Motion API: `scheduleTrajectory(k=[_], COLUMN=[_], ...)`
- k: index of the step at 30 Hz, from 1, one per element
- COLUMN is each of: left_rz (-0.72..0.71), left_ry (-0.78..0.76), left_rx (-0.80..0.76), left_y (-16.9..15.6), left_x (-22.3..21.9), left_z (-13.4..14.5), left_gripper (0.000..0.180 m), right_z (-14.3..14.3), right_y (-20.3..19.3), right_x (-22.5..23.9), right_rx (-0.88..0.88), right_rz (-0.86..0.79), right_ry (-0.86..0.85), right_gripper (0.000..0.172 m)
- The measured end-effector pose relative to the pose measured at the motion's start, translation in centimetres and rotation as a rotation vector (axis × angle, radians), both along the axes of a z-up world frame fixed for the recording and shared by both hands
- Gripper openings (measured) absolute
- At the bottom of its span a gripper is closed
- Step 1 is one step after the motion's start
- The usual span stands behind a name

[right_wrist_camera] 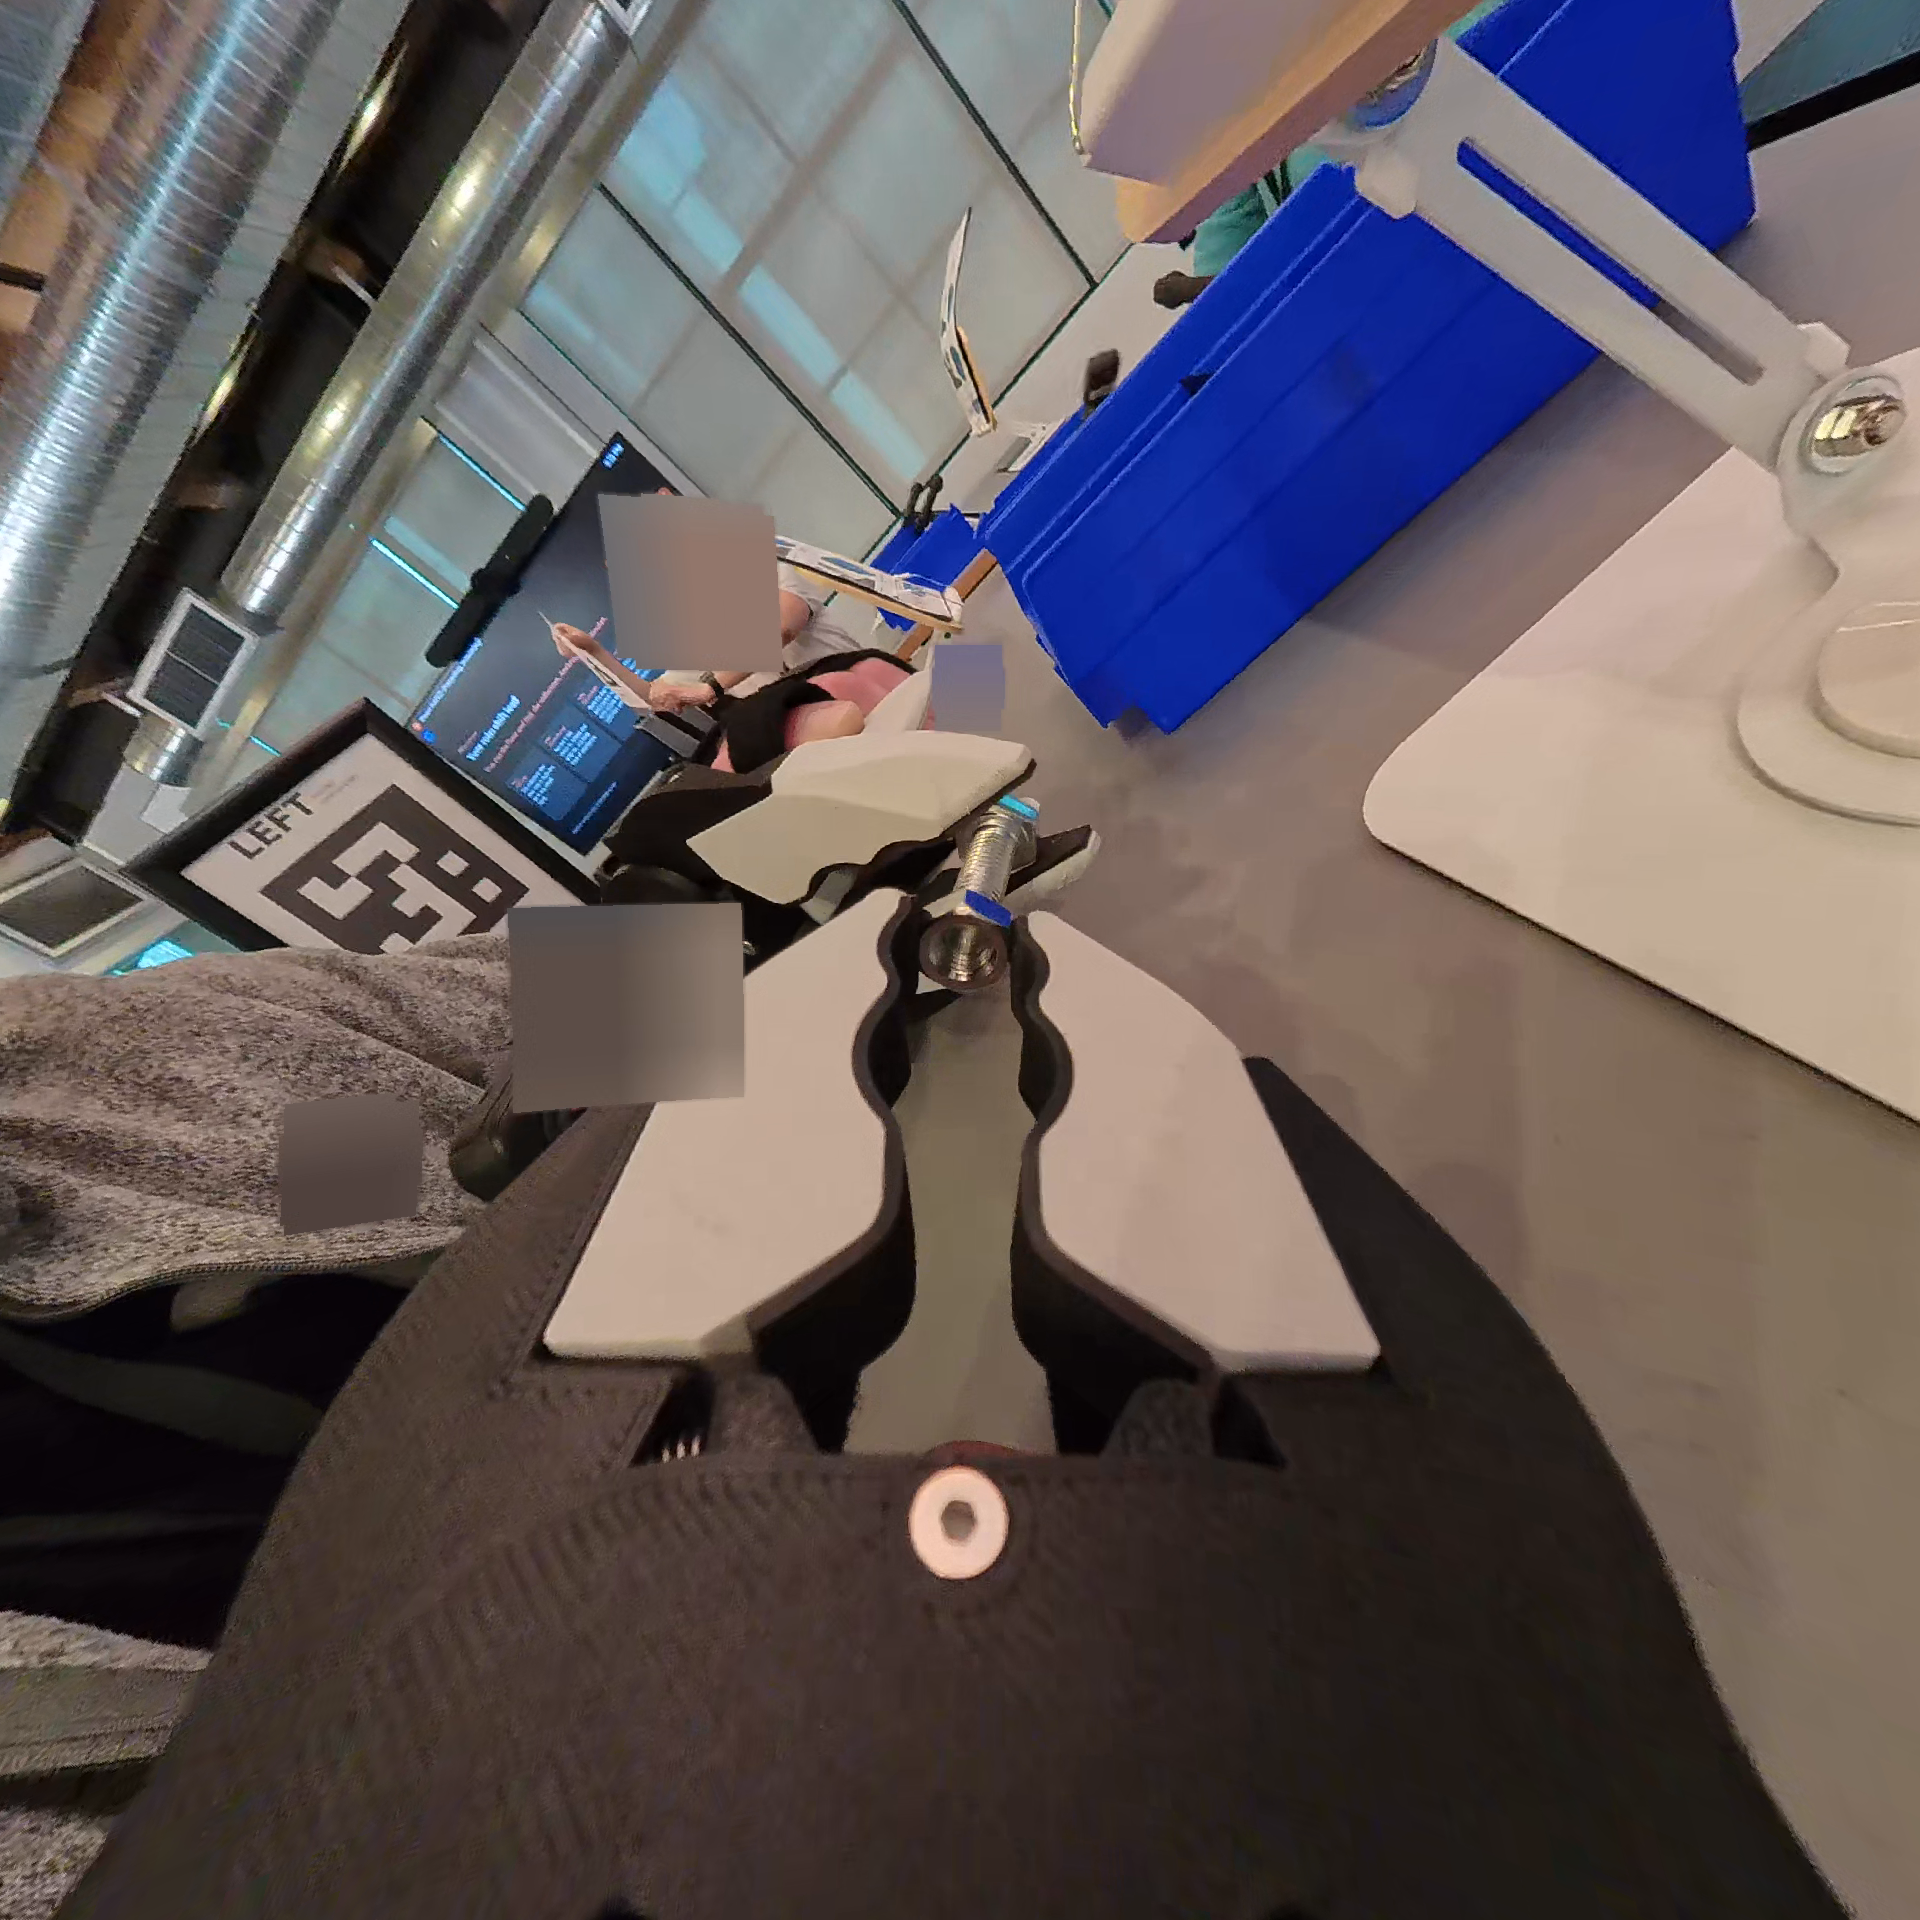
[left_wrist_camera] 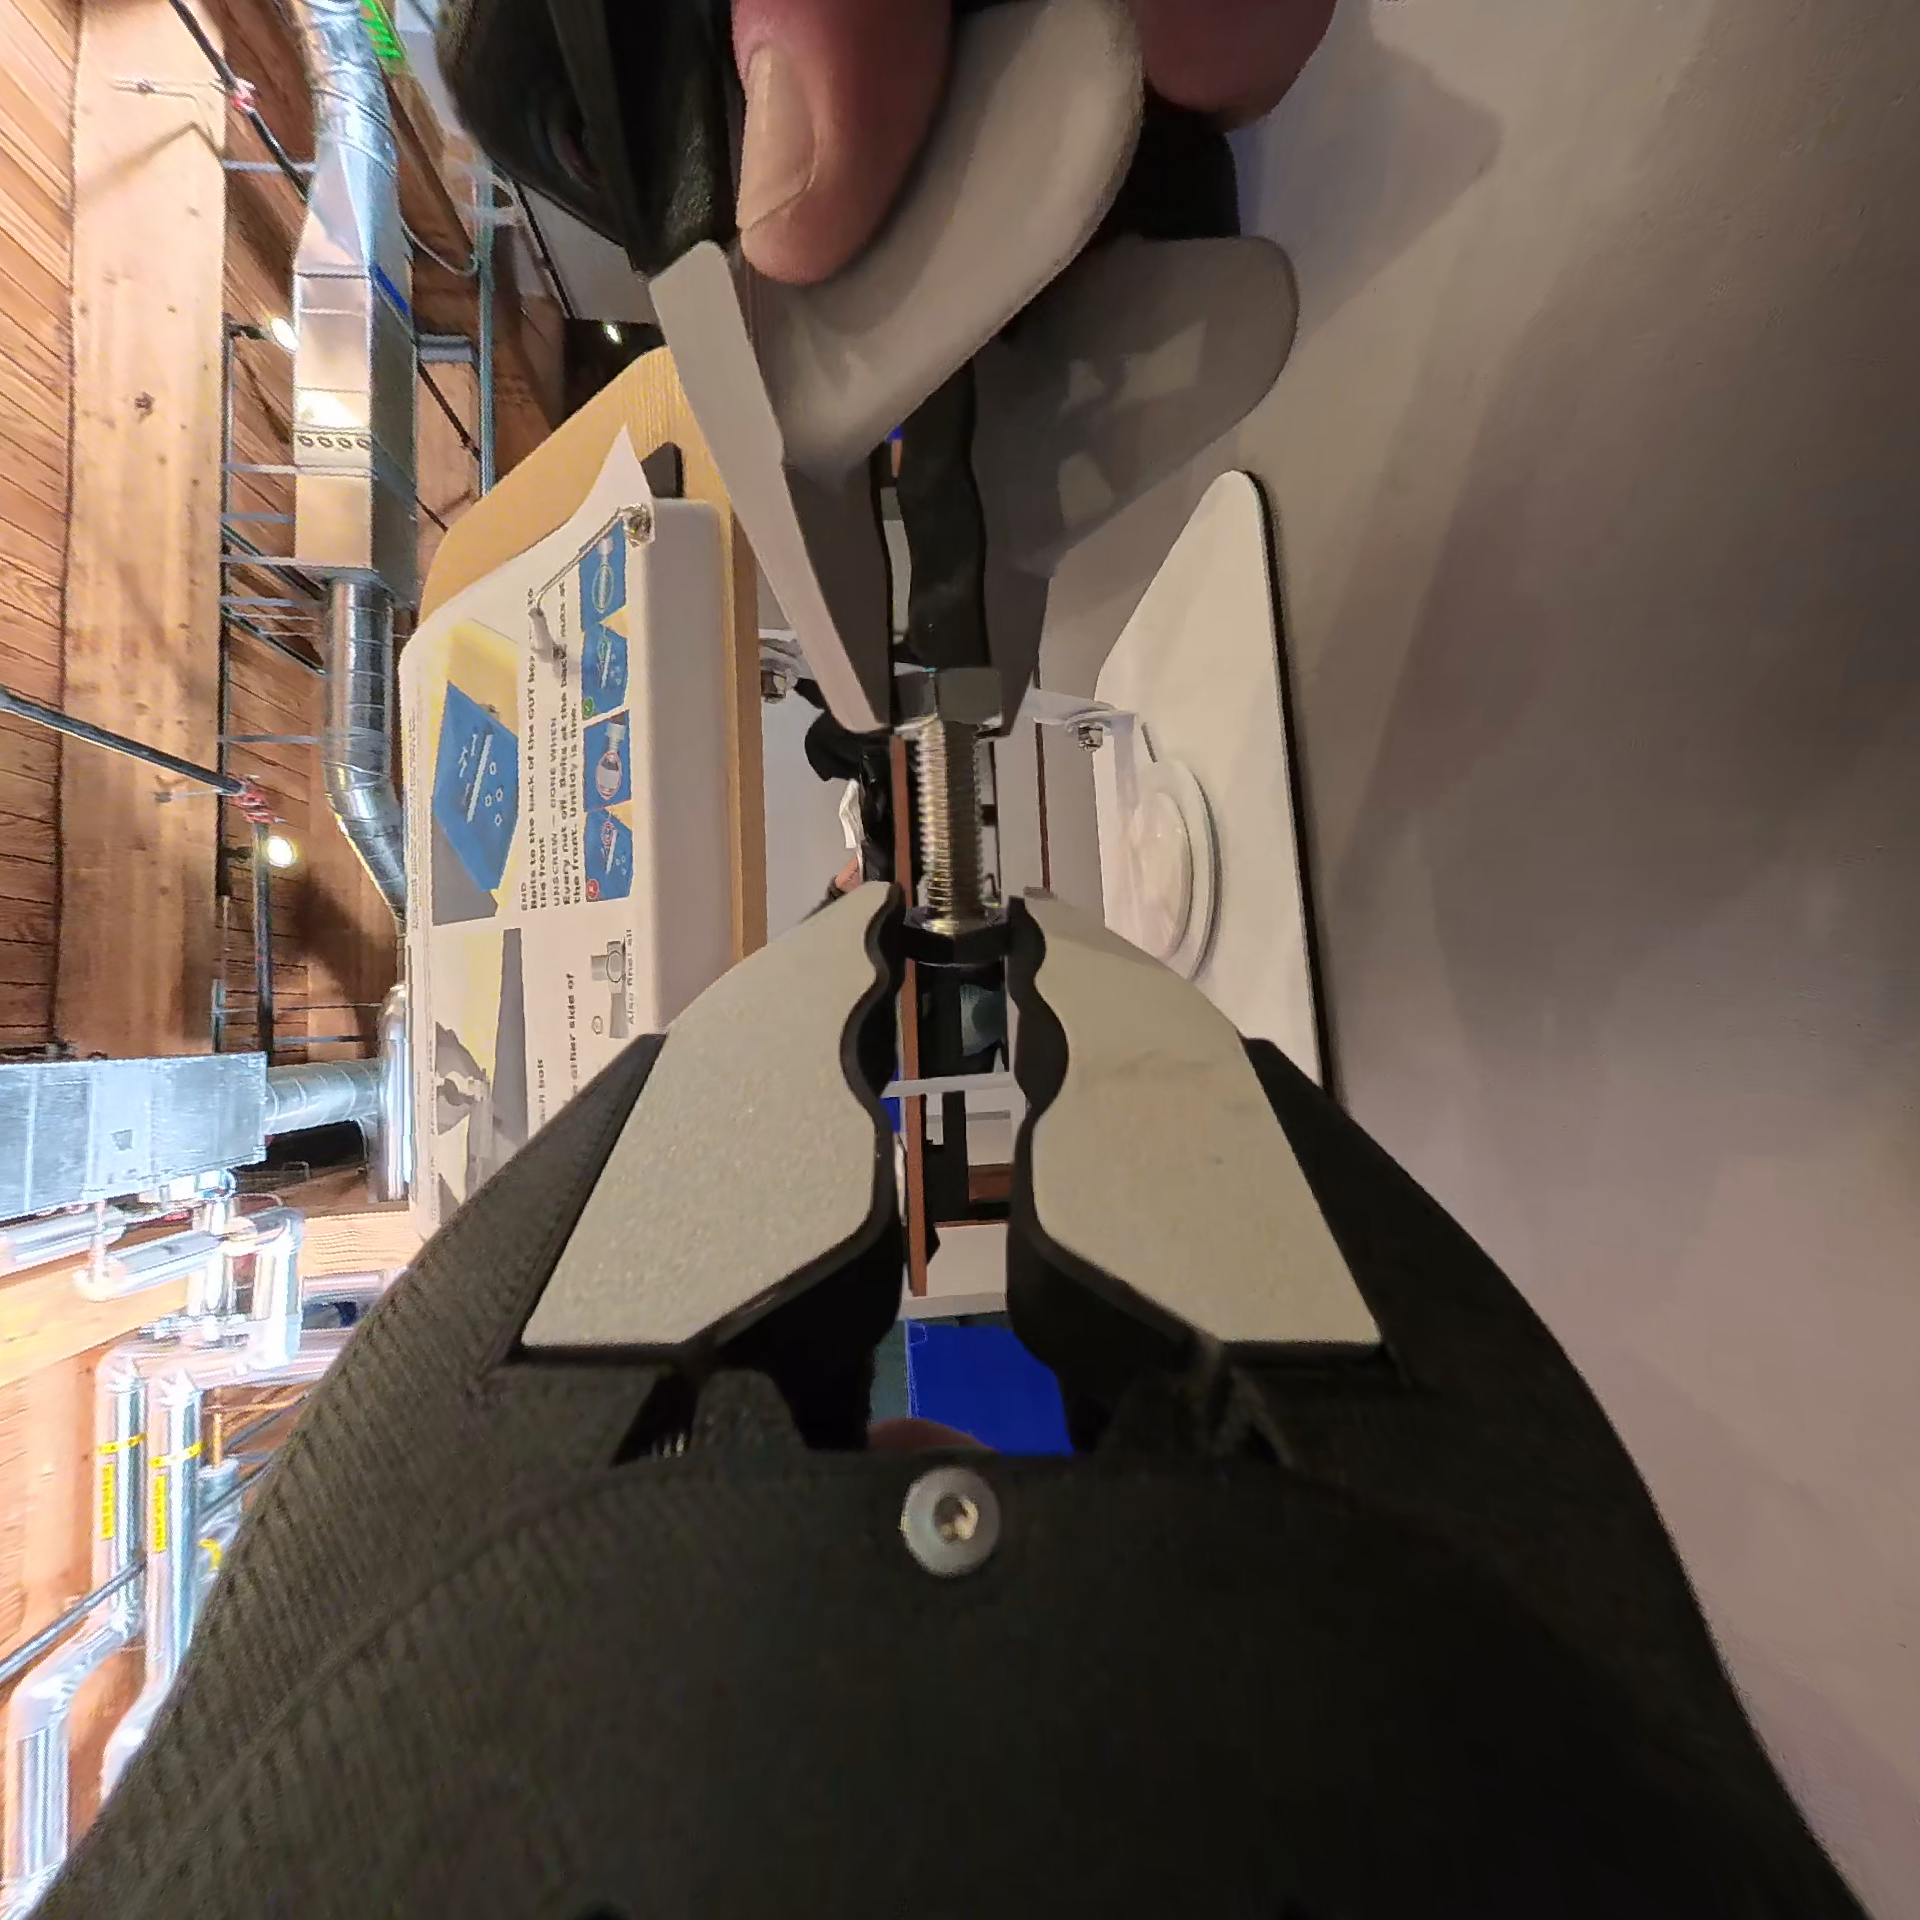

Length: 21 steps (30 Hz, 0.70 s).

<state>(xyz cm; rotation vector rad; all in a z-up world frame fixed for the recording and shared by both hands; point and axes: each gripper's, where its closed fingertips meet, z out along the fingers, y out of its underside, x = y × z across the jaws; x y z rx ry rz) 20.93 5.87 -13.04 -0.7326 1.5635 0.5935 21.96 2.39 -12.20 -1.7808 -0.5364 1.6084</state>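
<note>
My left gripper (left_wrist_camera: 951,914) was clamped on the bolt's hex head (left_wrist_camera: 951,928), its threaded shank (left_wrist_camera: 948,800) pointing away. My right gripper (right_wrist_camera: 961,951) gripped the nut (right_wrist_camera: 961,948) with blue tape at the shank's far end, both raised above the grey tabletop (right_wrist_camera: 1403,1091) near the white stand base (right_wrist_camera: 1621,831). To turn the nut cleanly, I judged both grippers should stay coaxial, pads square on the flats.

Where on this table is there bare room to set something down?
Bare grey table runs between the right tool and the white base plate; a narrower strip lies between that plate and the blue bins. Crowded: the tools' tips around the bolt, and the plate around the stand's foot.
</note>
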Motion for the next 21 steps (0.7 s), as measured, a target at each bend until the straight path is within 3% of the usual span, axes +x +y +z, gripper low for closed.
scheduleTrajectory(k=[11,21], left_rz=[0.012,0.031], left_ry=[0.006,0.005], left_rx=[0.003,-0.036], left_y=[0.48,0.64], left_x=[0.05,-0.03], left_z=[0.04,0.16], left_gripper=[0.018,0.018], right_z=[0.05,0.25], right_y=[0.03,-0.10], right_x=[-0.16,-0.25], right_rx=[0.012,0.148], right_rz=[-0.012,-0.027], right_ry=[0.043,-0.066], right_gripper=[0.016,0.017])
